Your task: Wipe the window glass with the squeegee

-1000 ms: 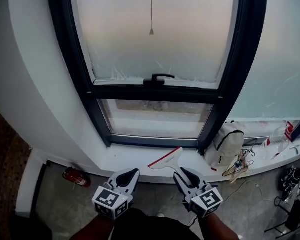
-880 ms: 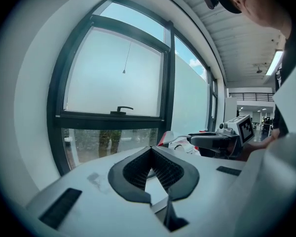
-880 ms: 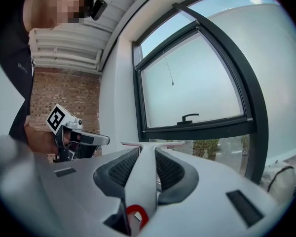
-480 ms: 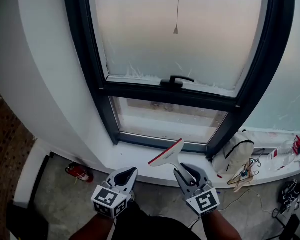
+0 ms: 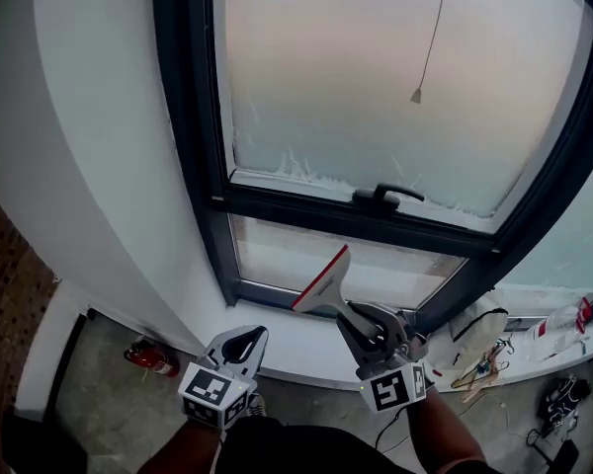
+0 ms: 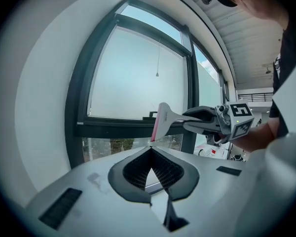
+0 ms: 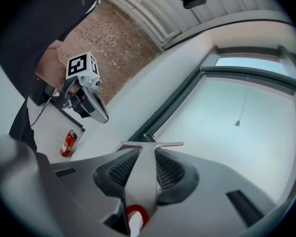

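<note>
**A:** Where's the squeegee (image 5: 324, 286) right now?

**B:** In the right tongs (image 5: 361, 322), clamped by its handle. The blade points up and sits at a slant, in the air in front of the lower pane (image 5: 277, 253). I can't see it touching the glass.

**A:** And the left tongs (image 5: 247, 342)?

**B:** Clenched on nothing, tips together, down by the sill (image 5: 277, 332) and well apart from the blade.

**A:** So what could go wrong from here?

**B:** The grip, mostly. The jaws close on a smooth handle that narrows, so I'd guess the squeegee could twist or slide once it's pushed against the window glass (image 5: 376, 97). If the blade goes in slanted, only one corner would press, and that would probably leave streaks.

**A:** Is anything in the way?

**B:** Two things. The latch (image 5: 387, 196) sticks out from the dark bar between the panes, and a stroke across that bar could catch the blade on it. The pull cord (image 5: 430, 38) hangs in front of the upper pane and could tangle with the blade.

**A:** And if it slips out?

**B:** It would likely hit the sill or the floor below, near the fire extinguisher (image 5: 150, 356) — and the empty tongs are too low to steady it
</note>
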The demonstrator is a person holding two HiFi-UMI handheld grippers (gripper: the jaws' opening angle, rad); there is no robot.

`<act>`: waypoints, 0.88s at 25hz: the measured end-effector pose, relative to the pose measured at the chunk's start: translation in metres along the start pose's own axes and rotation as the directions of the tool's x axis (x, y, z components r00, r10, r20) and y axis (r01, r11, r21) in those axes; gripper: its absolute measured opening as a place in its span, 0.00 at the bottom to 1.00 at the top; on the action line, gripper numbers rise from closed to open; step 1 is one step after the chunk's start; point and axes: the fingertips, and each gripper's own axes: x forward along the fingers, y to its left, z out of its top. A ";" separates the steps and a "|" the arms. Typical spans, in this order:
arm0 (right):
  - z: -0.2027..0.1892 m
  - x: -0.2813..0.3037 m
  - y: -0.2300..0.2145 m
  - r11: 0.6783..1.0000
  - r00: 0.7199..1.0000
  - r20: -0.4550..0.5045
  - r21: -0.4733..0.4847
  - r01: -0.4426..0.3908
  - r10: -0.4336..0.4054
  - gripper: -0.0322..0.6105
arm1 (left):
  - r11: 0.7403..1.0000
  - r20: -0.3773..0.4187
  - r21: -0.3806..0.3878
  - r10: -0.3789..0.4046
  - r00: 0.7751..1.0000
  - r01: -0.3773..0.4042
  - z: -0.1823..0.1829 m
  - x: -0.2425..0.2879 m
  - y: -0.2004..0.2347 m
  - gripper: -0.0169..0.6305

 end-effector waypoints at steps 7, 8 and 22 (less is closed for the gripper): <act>0.025 0.134 -0.035 0.949 0.999 -0.040 -0.316 0.000 -0.014 0.19 | 1.000 -0.040 0.023 -0.011 0.999 0.012 0.003 0.011 0.085 0.03; 0.029 0.154 -0.042 0.931 0.999 -0.046 -0.364 0.004 -0.022 0.19 | 0.999 -0.041 0.032 -0.018 0.999 0.019 0.005 0.012 0.094 0.03; 0.039 0.349 -0.099 0.738 0.991 -0.075 -0.674 0.030 -0.109 0.19 | 0.999 -0.008 0.010 -0.043 0.999 0.043 0.017 0.022 0.173 0.03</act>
